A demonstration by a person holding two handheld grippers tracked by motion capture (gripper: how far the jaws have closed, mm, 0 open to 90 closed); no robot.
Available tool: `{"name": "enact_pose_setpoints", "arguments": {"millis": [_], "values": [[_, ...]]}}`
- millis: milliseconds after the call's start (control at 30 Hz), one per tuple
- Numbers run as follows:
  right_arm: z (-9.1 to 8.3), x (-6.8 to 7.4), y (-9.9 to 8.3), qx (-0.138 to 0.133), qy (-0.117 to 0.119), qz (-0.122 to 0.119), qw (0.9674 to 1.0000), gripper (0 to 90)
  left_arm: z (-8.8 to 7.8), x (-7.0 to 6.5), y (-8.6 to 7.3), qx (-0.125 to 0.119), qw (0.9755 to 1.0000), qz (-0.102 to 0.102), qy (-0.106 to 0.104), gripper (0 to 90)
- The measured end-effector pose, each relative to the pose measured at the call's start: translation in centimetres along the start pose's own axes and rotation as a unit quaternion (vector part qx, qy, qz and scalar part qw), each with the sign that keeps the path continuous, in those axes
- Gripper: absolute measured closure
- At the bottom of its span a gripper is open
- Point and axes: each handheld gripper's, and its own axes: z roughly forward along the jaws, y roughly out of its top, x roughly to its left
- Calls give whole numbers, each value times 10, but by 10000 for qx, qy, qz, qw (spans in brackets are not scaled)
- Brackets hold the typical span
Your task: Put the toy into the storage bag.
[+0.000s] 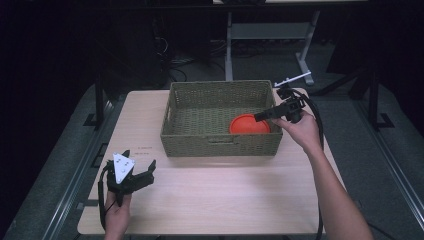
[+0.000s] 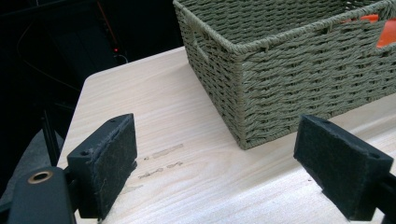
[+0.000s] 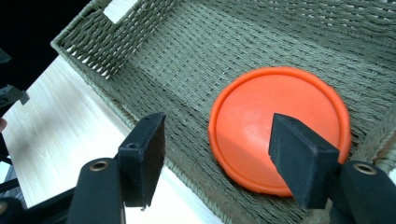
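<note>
Over on the left, the left gripper (image 1: 134, 176) sits low over the near-left corner of the wooden table (image 1: 215, 195), held in the person's left hand (image 1: 116, 216). Its jaws are spread wide with nothing between them, just bare tabletop; in the left gripper view you can see a few faint scuff marks (image 2: 161, 161) on the wood between the pads. It's well apart from the basket, whose near-left corner (image 2: 243, 116) fills the upper part of that view.

In the middle is the woven olive basket (image 1: 220, 142), sitting square on the table, with cut-out handles in its walls.

Moving right, the orange disc (image 1: 249, 125) lies flat on the basket floor, tucked into the near-right corner, close to the walls there; hard to say whether it actually touches them. The right gripper (image 1: 264, 116) hangs over the basket's right rim, pointing in toward the disc. Its jaws are released, standing wide apart above the disc (image 3: 279, 126) without pressing on it, nothing pinched. The right hand (image 1: 300, 131) holds it just outside the basket, cable trailing off behind.
</note>
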Motion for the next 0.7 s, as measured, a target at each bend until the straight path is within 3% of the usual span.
{"name": "enact_pose_setpoints", "arguments": {"millis": [700], "values": [[-15, 10, -17, -14, 47, -139, 9999, 307, 0, 1, 0, -4, 10000, -48, 15, 128]]}}
